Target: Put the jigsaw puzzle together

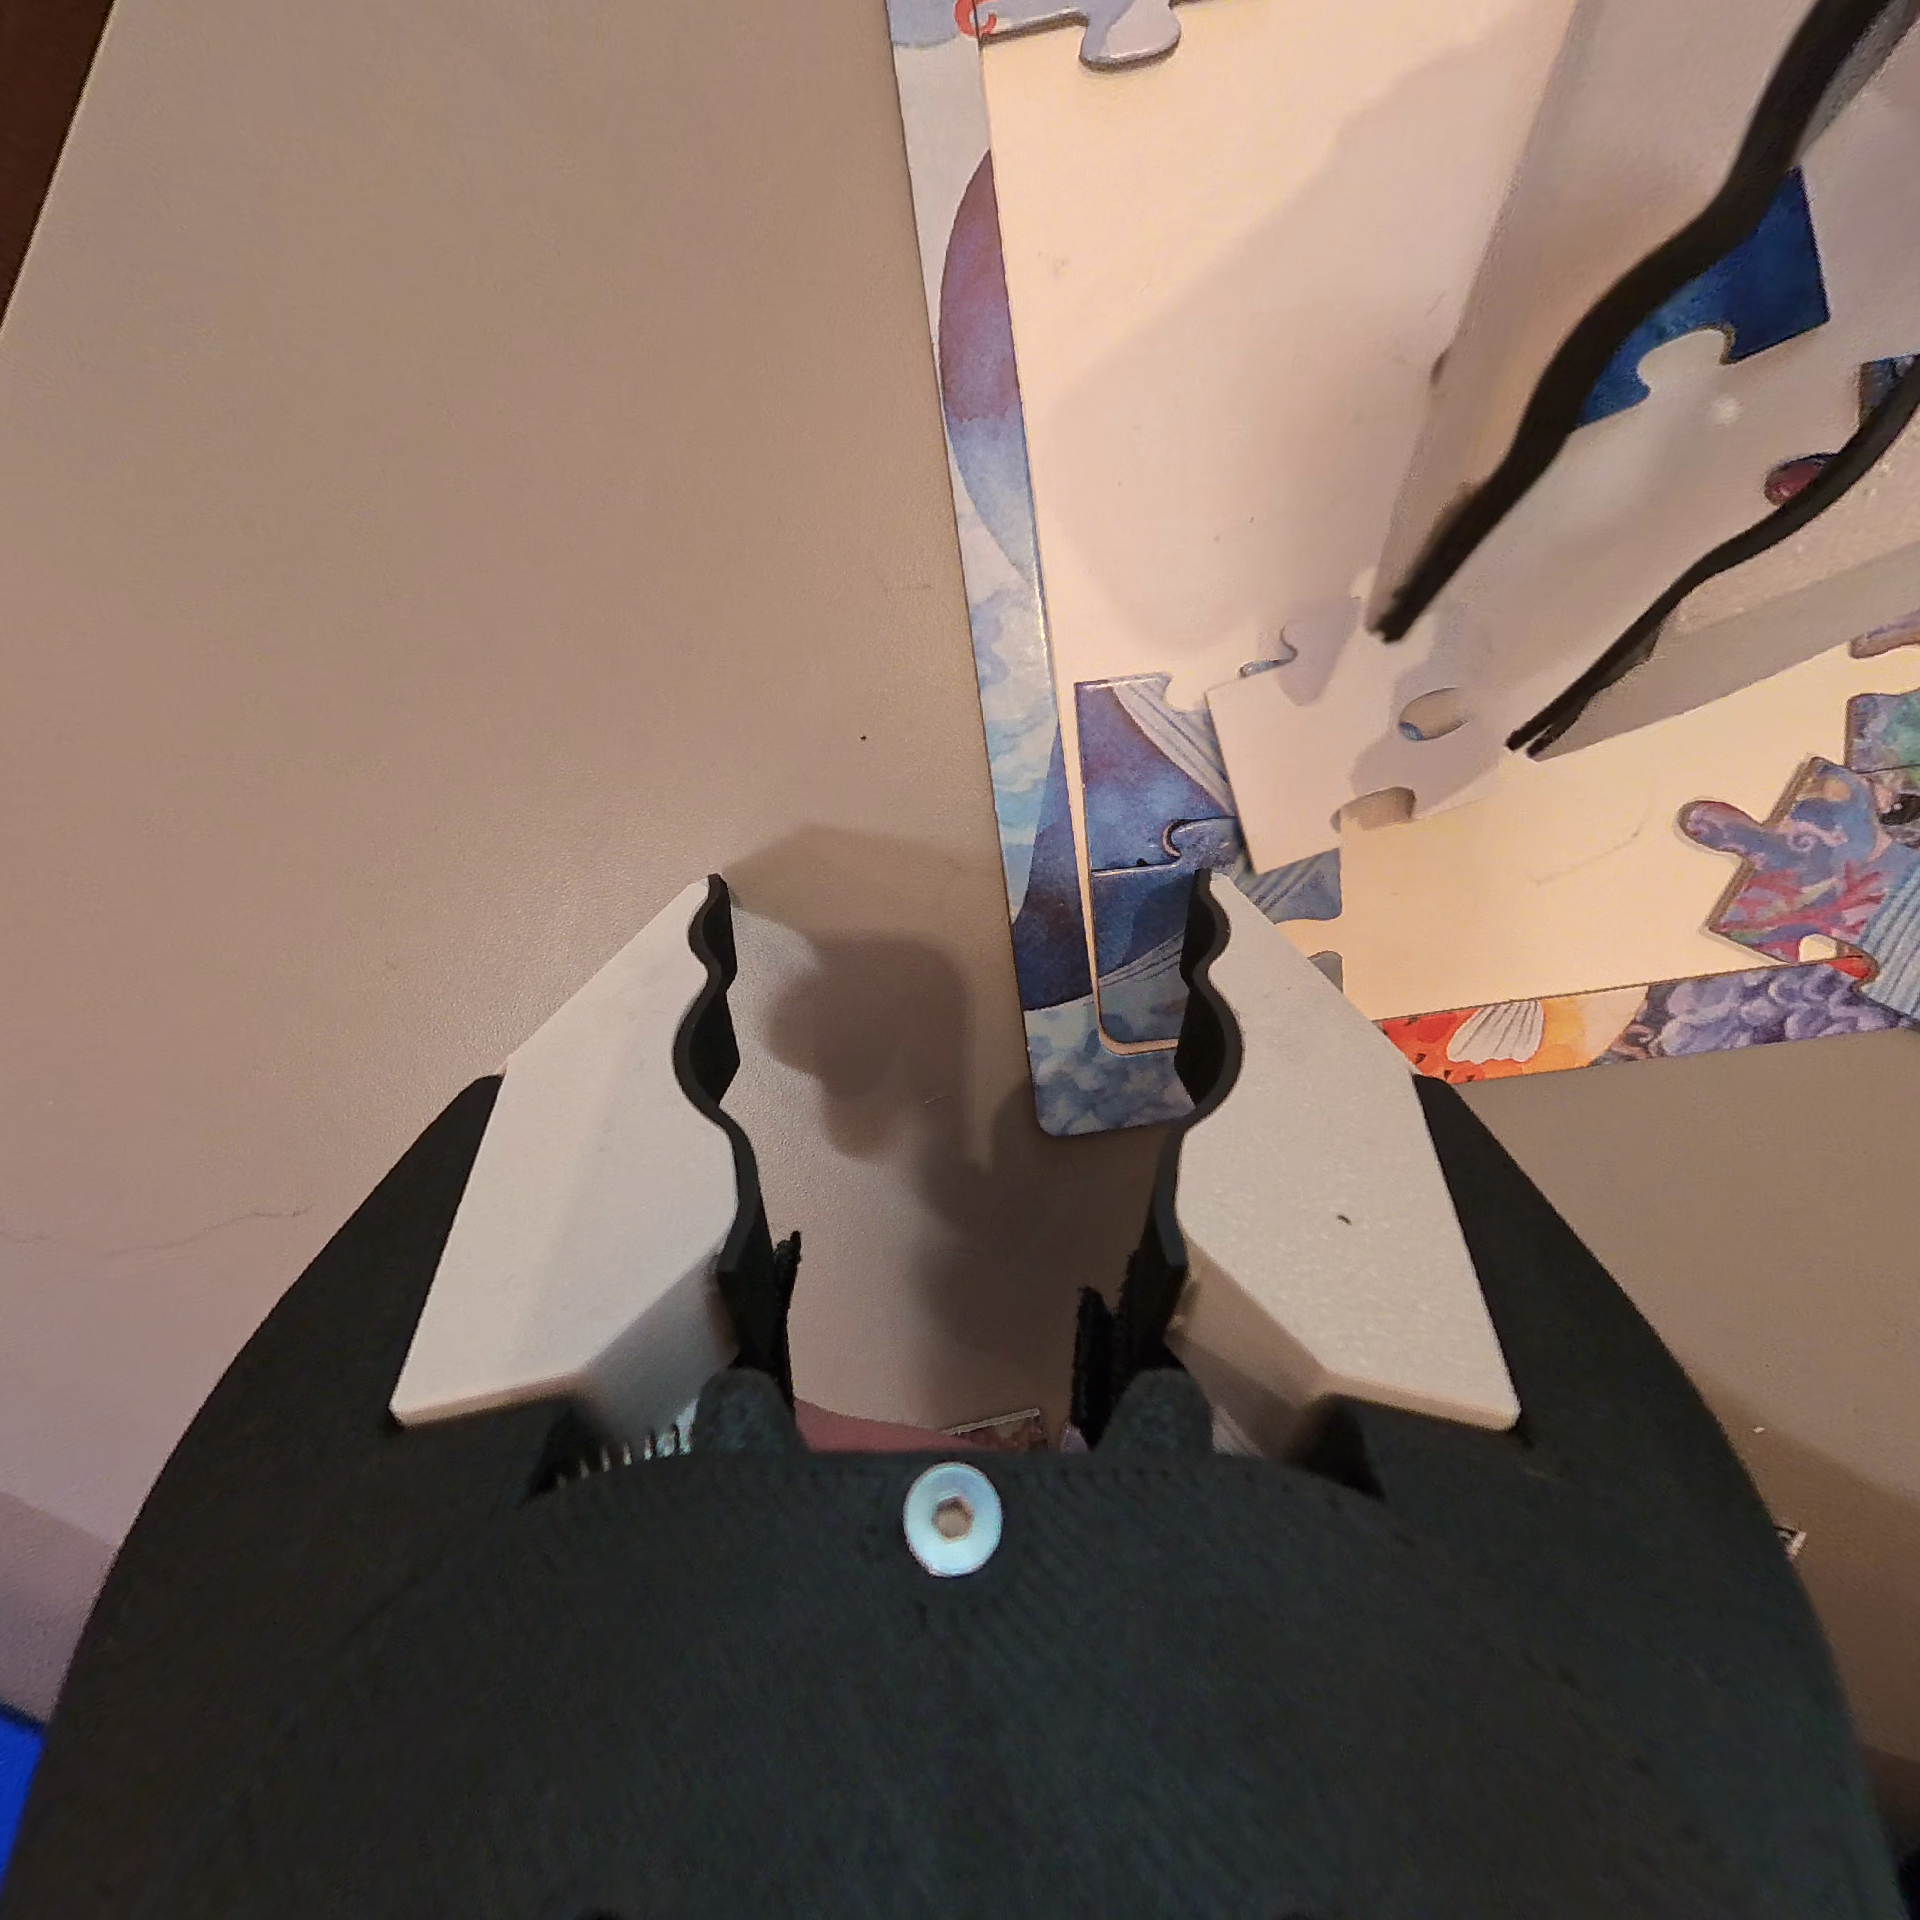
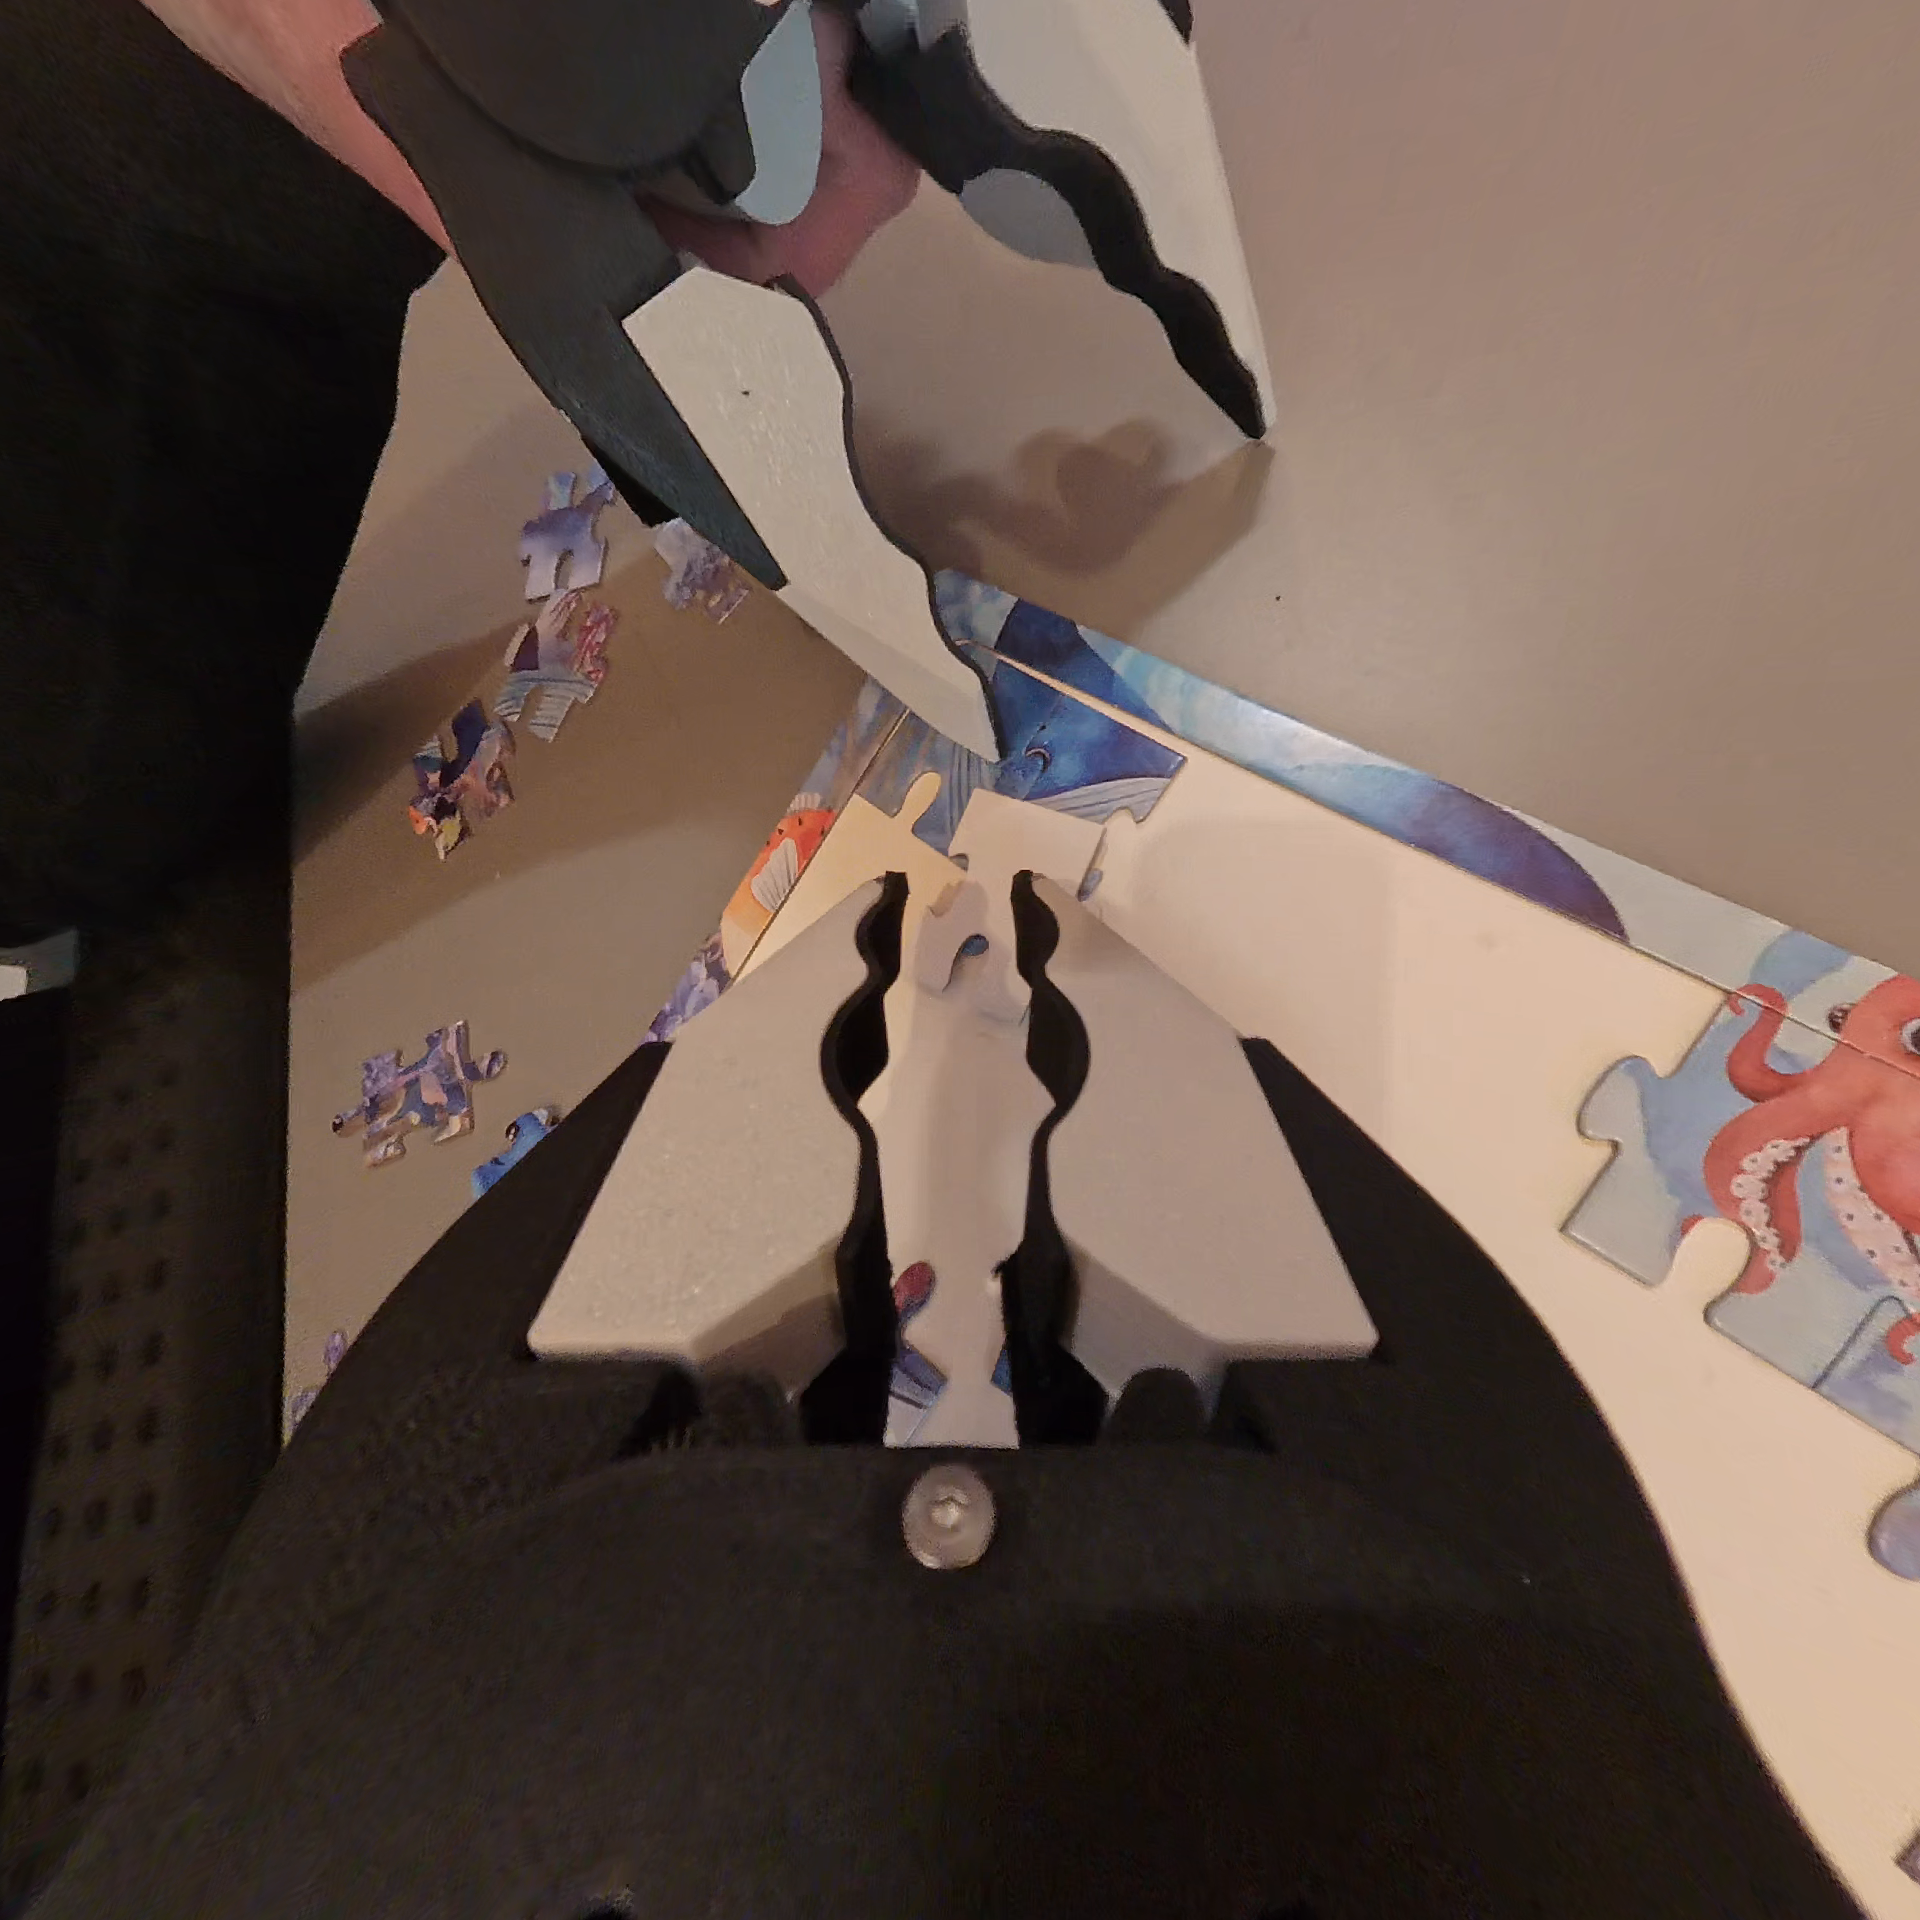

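Observation:
The puzzle board (image 1: 977,520) has a blue picture border and a bare cream inside (image 2: 1351,987). Blue whale pieces (image 1: 1132,790) sit in its near corner, and octopus pieces (image 2: 1818,1164) sit at the right. My right gripper (image 2: 958,883) is nearly closed on a pale, face-down puzzle piece (image 2: 966,966) just above the board. This piece overlaps a second white face-down piece (image 2: 1029,831) next to the whale pieces. The right gripper also shows in the left wrist view (image 1: 1460,686). My left gripper (image 1: 961,894) is open and empty, over the table at the board's corner.
Several loose coloured pieces (image 2: 556,665) lie on the beige table (image 1: 468,520) beside the board, with another piece (image 2: 416,1091) nearer. A person's dark sleeve (image 2: 156,520) fills the left of the right wrist view. The left gripper (image 2: 1124,584) hangs above the board's far corner.

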The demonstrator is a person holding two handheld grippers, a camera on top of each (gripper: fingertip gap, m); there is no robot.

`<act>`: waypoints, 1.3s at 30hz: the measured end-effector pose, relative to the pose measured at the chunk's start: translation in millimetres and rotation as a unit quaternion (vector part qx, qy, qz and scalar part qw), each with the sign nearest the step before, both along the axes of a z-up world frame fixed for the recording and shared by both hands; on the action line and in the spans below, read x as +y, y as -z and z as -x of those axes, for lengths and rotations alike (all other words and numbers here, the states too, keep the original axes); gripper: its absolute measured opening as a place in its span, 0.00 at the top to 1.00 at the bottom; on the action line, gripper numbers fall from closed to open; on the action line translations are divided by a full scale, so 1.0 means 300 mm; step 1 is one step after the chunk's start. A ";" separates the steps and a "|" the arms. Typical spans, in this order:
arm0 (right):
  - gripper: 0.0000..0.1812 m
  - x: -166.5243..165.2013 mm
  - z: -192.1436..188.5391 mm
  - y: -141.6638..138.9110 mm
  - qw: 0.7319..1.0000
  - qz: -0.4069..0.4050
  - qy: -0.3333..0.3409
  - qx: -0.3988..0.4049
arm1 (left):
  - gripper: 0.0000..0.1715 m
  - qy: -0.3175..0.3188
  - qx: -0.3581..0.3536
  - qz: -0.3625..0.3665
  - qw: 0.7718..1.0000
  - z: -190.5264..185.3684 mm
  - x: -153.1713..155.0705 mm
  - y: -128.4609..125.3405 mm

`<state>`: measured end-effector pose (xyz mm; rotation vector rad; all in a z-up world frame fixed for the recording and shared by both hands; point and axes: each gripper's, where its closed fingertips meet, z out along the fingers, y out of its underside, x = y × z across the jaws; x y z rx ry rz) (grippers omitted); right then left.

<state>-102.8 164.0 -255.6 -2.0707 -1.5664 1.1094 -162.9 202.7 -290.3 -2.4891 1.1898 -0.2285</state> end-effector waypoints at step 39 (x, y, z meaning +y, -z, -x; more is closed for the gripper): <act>0.76 0.114 -0.080 -0.027 0.990 -0.101 0.069 -0.074 | 0.51 0.000 -0.004 0.001 1.000 -0.006 0.000 0.000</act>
